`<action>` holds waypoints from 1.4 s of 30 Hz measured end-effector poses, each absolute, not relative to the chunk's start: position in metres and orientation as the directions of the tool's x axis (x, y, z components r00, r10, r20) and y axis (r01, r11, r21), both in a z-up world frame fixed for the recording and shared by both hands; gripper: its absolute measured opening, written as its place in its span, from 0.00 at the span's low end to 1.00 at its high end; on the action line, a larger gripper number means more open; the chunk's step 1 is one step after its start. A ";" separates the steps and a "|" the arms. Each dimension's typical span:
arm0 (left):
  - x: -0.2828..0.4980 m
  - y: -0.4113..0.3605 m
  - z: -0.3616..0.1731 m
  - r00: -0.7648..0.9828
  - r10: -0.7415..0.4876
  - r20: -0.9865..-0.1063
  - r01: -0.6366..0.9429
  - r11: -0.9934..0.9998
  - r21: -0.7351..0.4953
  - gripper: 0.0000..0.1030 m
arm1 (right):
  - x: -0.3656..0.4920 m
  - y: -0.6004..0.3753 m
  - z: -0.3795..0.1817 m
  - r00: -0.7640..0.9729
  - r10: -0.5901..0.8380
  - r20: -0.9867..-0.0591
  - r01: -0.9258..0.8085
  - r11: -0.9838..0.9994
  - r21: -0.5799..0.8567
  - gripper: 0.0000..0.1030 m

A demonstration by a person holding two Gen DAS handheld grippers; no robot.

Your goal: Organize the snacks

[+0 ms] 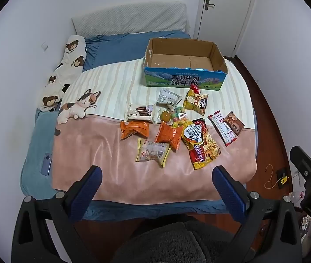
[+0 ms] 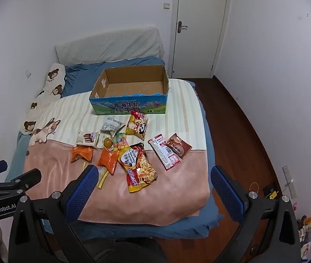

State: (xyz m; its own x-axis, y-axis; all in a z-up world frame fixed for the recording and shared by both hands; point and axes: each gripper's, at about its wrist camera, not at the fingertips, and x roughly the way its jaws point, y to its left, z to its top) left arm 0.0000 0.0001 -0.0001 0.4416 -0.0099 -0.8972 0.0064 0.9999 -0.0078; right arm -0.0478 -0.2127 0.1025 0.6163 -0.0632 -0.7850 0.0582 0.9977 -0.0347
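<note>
Snack packets [image 1: 173, 129] lie scattered on a pink and striped blanket [image 1: 103, 144] on a bed, just in front of a cardboard box [image 1: 186, 65], while the left gripper [image 1: 156, 175] and right gripper [image 2: 153, 174] hover wide open, holding nothing; only the left view shows a phone [image 1: 46, 164], and a white door [image 2: 199, 24] stands behind.

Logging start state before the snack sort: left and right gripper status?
Left gripper: jaws open, holding nothing, above the pink blanket.
Right gripper: jaws open, holding nothing.
</note>
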 end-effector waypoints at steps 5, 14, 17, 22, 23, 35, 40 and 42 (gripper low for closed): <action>0.000 0.001 0.000 0.441 -0.023 -0.897 0.006 1.000 -0.023 1.00 | -0.048 -0.214 0.103 0.612 -0.070 -0.788 0.060 0.997 -0.043 1.00; 0.001 0.000 -0.001 0.447 -0.021 -0.894 0.010 1.000 -0.019 1.00 | -0.051 -0.215 0.109 0.622 -0.070 -0.780 0.061 0.997 -0.041 1.00; 0.001 0.000 -0.001 0.448 -0.022 -0.894 0.009 1.000 -0.020 1.00 | -0.048 -0.216 0.109 0.621 -0.064 -0.781 0.056 0.998 -0.037 1.00; 0.001 0.000 -0.001 0.452 -0.021 -0.892 0.006 1.000 -0.020 1.00 | -0.049 -0.215 0.109 0.622 -0.064 -0.780 0.057 0.998 -0.037 1.00; -0.001 -0.001 0.000 0.453 -0.020 -0.891 0.006 1.000 -0.020 1.00 | -0.048 -0.216 0.109 0.622 -0.063 -0.781 0.056 0.998 -0.036 1.00; 0.002 -0.001 0.004 0.453 -0.021 -0.891 0.004 1.000 -0.021 1.00 | -0.045 -0.214 0.113 0.617 -0.051 -0.785 0.043 0.999 -0.031 1.00; 0.003 0.000 0.006 0.448 -0.018 -0.894 -0.002 1.000 -0.022 1.00 | -0.043 -0.214 0.109 0.613 -0.047 -0.789 0.033 0.999 -0.033 1.00; 0.001 0.001 0.008 0.448 -0.018 -0.894 -0.005 1.000 -0.023 1.00 | -0.043 -0.214 0.108 0.613 -0.046 -0.789 0.033 0.999 -0.033 1.00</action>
State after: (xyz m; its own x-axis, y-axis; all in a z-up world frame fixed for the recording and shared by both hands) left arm 0.0012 0.0014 0.0078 0.4482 -0.0179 -0.8937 -0.0051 0.9997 -0.0225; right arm -0.0433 -0.2141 0.1084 0.6129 -0.0460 -0.7888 0.0330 0.9989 -0.0326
